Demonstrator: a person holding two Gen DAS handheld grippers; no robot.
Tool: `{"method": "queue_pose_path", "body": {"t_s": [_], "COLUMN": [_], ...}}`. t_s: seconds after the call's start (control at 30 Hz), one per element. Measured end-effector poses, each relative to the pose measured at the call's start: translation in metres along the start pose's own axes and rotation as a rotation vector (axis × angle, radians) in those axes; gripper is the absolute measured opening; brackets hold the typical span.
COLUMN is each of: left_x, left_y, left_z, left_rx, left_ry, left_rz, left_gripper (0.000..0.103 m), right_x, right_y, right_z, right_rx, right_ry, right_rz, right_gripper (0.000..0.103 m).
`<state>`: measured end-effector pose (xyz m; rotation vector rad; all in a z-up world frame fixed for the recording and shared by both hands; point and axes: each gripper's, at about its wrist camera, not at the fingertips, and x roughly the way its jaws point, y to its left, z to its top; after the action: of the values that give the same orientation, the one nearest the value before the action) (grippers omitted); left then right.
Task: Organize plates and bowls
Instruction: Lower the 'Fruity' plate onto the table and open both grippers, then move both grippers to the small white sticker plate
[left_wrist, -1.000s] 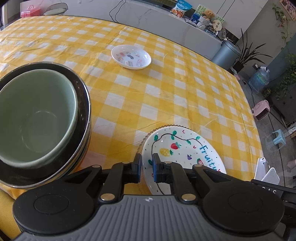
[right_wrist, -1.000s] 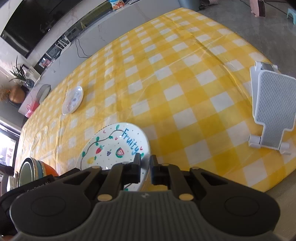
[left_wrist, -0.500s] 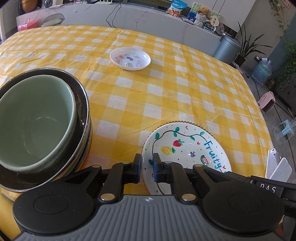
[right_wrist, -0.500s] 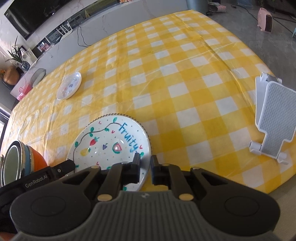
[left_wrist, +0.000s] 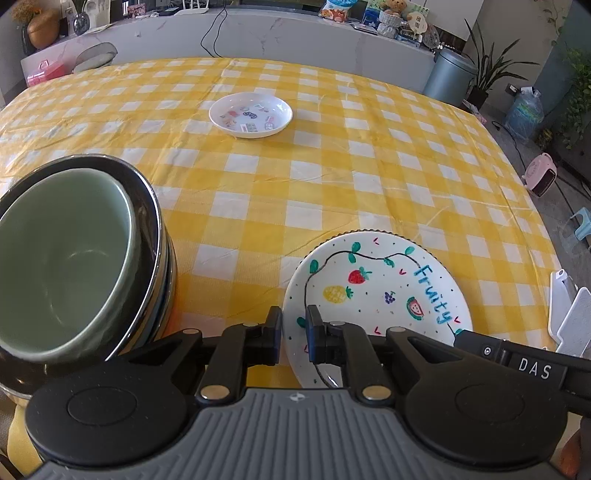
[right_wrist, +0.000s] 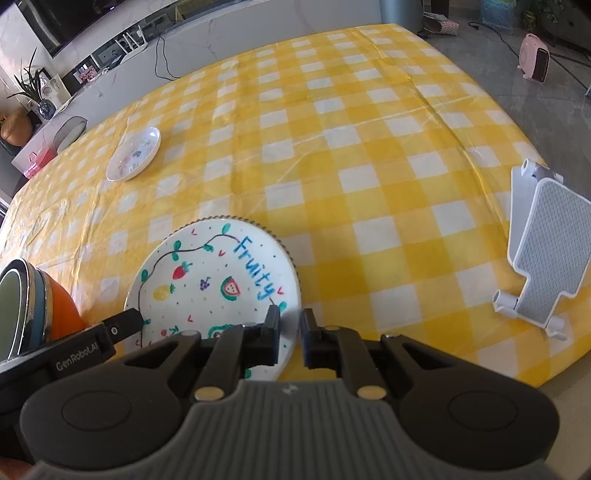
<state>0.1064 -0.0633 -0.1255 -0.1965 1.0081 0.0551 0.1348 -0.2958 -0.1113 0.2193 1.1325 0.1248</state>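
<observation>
One fruit-painted plate at 5 o'clock, one small white dish at 12 o'clock, one stack of nested bowls at 9 o'clock with at least four counted, two grippers seen, one white stand at 3 o'clock.
</observation>
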Motion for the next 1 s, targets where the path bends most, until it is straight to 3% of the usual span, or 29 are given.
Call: {"method": "queue_pose_path", "body": {"t_s": [0.13, 0.23, 0.33, 0.43, 0.63, 0.77, 1.0], "left_x": [0.001, -0.004, -0.008, -0.012, -0.017, -0.015, -0.017], "left_y": [-0.003, -0.005, -0.007, -0.007, -0.014, -0.015, -0.003], "left_z": [0.001, 0.002, 0.007, 0.012, 0.031, 0.049, 0.093], "left_rx": [0.034, 0.063, 0.080, 0.090, 0.180, 0.254, 0.286], "left_ry": [-0.005, -0.032, -0.052, -0.032, 0.077, 0.192, 0.296], "left_rz": [0.008, 0.018, 0.031, 0.014, -0.028, -0.071, -0.140], "left_gripper": [0.015, 0.015, 0.022, 0.027, 0.027, 0.028, 0.030], "right_x": [0.000, -0.001, -0.005, -0.008, -0.012, -0.004, 0.000], "right_y": [0.002, 0.003, 0.002, 0.001, 0.004, 0.013, 0.052], "right_z": [0.000, 0.000, 0.000, 0.000, 0.006, 0.021, 0.050], "right_rx": [-0.013, -0.019, -0.011, -0.007, -0.020, -0.046, -0.191], "right_ry": [-0.006, -0.006, -0.027, -0.043, -0.028, 0.065, 0.125], "right_rz": [-0.009, 0.005, 0.011, 0.020, 0.009, 0.013, -0.006], "right_gripper": [0.009, 0.017, 0.018, 0.031, 0.034, 0.034, 0.037]}}
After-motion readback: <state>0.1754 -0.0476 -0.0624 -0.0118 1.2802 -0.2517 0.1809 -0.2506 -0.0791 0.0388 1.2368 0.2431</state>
